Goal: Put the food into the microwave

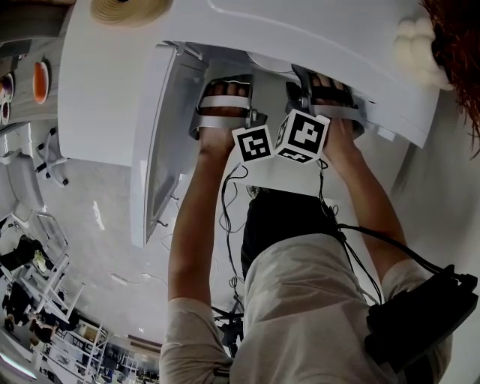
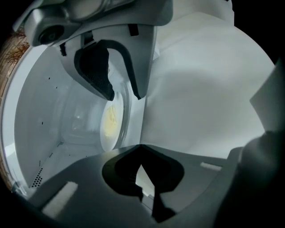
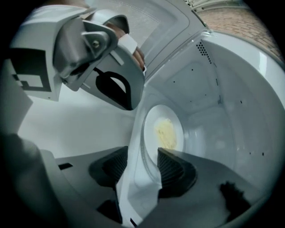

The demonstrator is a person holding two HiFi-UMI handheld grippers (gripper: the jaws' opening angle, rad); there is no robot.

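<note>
The white microwave (image 1: 105, 90) stands with its door (image 1: 154, 150) swung open to the left. Both grippers reach into its cavity. Inside is a white plate (image 3: 165, 133) with pale yellow food (image 2: 110, 121) in its middle. My left gripper (image 2: 141, 176) has its dark pads closed on a thin white sliver of the plate's rim. My right gripper (image 3: 141, 171) is open, with the rim standing between its ribbed pads (image 3: 171, 169). In the head view the left gripper (image 1: 223, 105) and right gripper (image 1: 324, 96) sit side by side at the opening, and the plate is hidden under the microwave's top.
A round woven thing (image 1: 127, 9) and a knobbly white object (image 1: 412, 41) lie on the microwave's top. Cables (image 1: 232, 195) hang from the grippers down to a black pack (image 1: 420, 315) at the person's waist. The cavity's perforated walls (image 3: 209, 84) close in around the plate.
</note>
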